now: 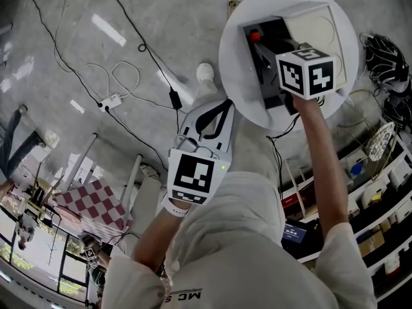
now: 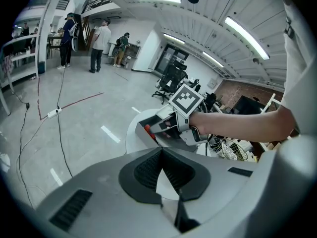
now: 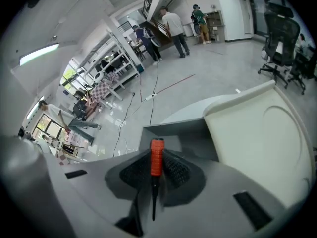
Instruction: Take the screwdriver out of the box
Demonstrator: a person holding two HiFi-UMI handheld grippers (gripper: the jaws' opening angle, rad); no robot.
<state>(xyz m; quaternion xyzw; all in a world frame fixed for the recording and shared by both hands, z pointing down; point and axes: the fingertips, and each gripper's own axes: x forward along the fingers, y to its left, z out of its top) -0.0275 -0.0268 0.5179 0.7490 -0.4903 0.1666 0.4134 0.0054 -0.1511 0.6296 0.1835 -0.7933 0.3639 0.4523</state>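
Pinched shut between the pads of the right gripper (image 3: 155, 175) — the screwdriver (image 3: 156, 158), gripped by its handle, poised over the open grey box (image 3: 173, 133). Best lifted straight up, squeeze kept firm, clear of the box wall. Ribbed orange handle, thin dark shaft. Left gripper (image 2: 161, 155) closed on nothing — held off the table.

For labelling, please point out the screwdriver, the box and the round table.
screwdriver (image 3: 156, 157): right gripper view, orange handle.
box (image 3: 171, 135): right gripper view, grey wall.
round table (image 1: 232, 69): head view, bare rim.
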